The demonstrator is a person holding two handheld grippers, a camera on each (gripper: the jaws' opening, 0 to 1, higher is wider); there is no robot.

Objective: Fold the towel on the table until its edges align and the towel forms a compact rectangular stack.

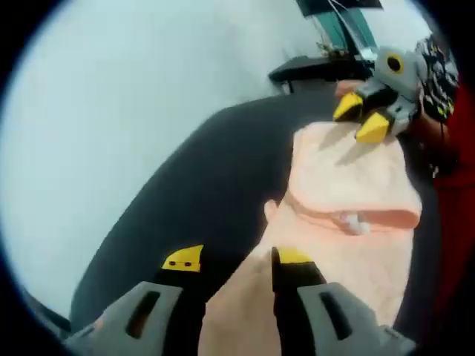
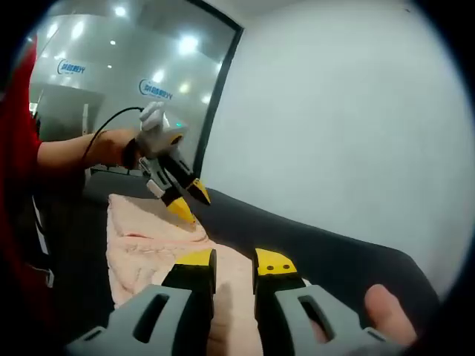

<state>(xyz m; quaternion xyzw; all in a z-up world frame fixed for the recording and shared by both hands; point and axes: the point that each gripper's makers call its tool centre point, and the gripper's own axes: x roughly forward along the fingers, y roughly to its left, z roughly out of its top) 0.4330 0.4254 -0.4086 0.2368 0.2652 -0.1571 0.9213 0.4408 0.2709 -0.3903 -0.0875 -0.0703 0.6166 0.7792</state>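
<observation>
The peach towel (image 1: 349,222) lies on the dark table (image 1: 200,200), partly folded, with a thick fold line running across it just ahead of the left gripper (image 1: 237,261). That gripper's jaws stand apart — one tip over bare table, the other over the near edge of the towel — gripping nothing. At the towel's far end the right gripper (image 1: 361,117) hovers with its yellow tips parted and pointing down at the cloth.

In the right gripper view, the right gripper (image 2: 234,262) has a narrow gap between its jaws, empty, with the towel (image 2: 145,245) just beyond the tips. The left gripper (image 2: 187,199), held in a gloved hand (image 2: 151,119), points down at the far edge, jaws parted.
</observation>
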